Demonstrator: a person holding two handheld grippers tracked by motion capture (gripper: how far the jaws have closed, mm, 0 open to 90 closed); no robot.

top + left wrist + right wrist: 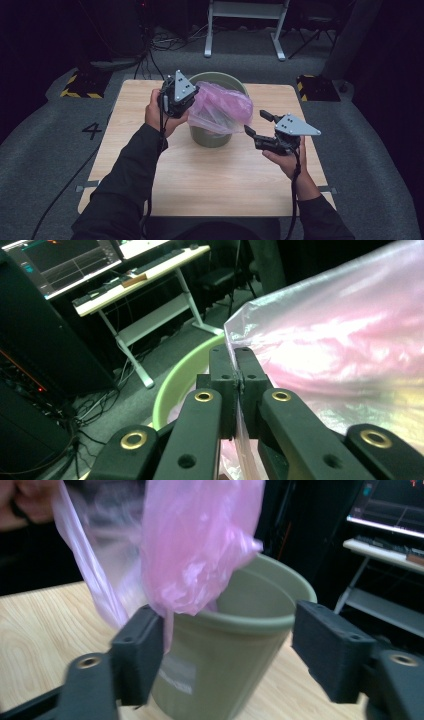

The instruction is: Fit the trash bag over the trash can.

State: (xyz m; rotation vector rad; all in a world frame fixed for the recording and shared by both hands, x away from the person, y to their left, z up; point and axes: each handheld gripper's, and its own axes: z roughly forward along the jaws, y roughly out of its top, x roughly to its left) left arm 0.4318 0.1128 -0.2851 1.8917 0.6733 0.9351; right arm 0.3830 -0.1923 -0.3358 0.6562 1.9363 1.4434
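status: lining the green bin (215,135) with the pink plastic bag (222,107) is partly done. the bag is lifted over the bin mouth, and part of the film appears to hang down inside the bin, but the bag opening is not yet spread around the rim. as judged from the frames, remaining work is to open the bag mouth, pull its edge over the bin rim all round, and press the film down into the bin.

left claw (192,97): jaws closed, clamped on one edge of the bag. in the left gripper view the two pads meet on the film (239,385), just above the near rim of the bin (180,385). in the high view this claw sits at the left rim of the bin, holding the bag edge up.

right claw (259,124): jaws spread wide, holding nothing. it sits just right of the bin, near rim height, pointing at the bin. in the right gripper view the loose lower corner of the bag (195,565) hangs over the bin rim between the two jaws, close to the left-hand jaw; whether film touches that jaw cannot be told. the bin wall (215,655) lies between the jaws, farther off.

the bin stands on the tabletop (225,185), toward its far edge.
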